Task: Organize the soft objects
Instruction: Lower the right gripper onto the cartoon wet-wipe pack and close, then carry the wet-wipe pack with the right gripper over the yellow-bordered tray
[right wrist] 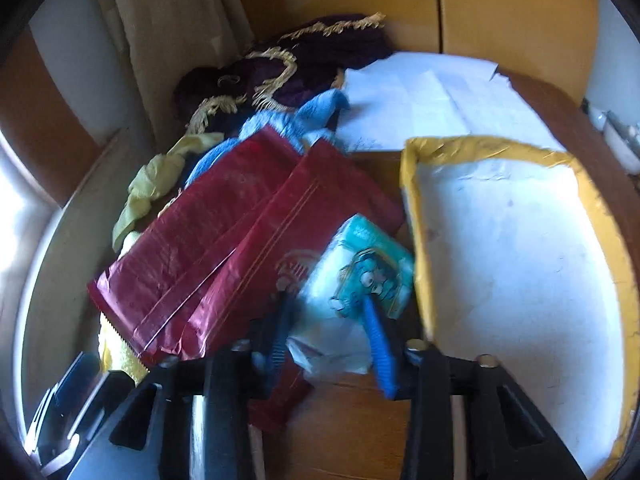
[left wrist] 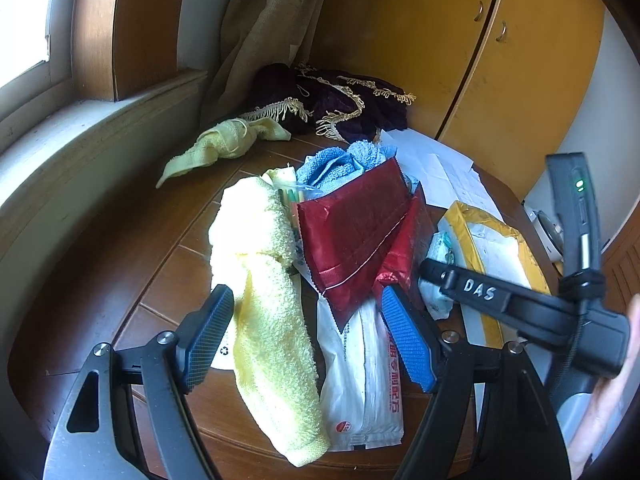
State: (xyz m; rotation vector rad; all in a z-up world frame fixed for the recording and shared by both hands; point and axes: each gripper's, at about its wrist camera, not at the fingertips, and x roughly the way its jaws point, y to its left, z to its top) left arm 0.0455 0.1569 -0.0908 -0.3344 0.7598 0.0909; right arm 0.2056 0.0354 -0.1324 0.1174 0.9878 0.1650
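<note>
- the left claw is seen with its blue-padded fingers spread apart above the wooden counter; nothing is clamped between them.
- a pale yellow towel is draped between those fingers, touching the left pad, with a white plastic packet printed in red lying just beside it.
- two dark red foil pouches are stacked aslant over the pile, and a blue towel is bunched behind them.
- a second yellow cloth is left near the window sill, in front of a dark purple fringed fabric.
- the right claw is narrowed around a small teal-printed tissue pack, both blue pads touching its wrapper, so it is clamped on the pack.
- that pack is lying between the red pouches and a yellow-edged padded envelope, with white paper sheets behind.
- in the left view the right claw's black body, marked "das", is visible at the right edge, held by a hand.
</note>
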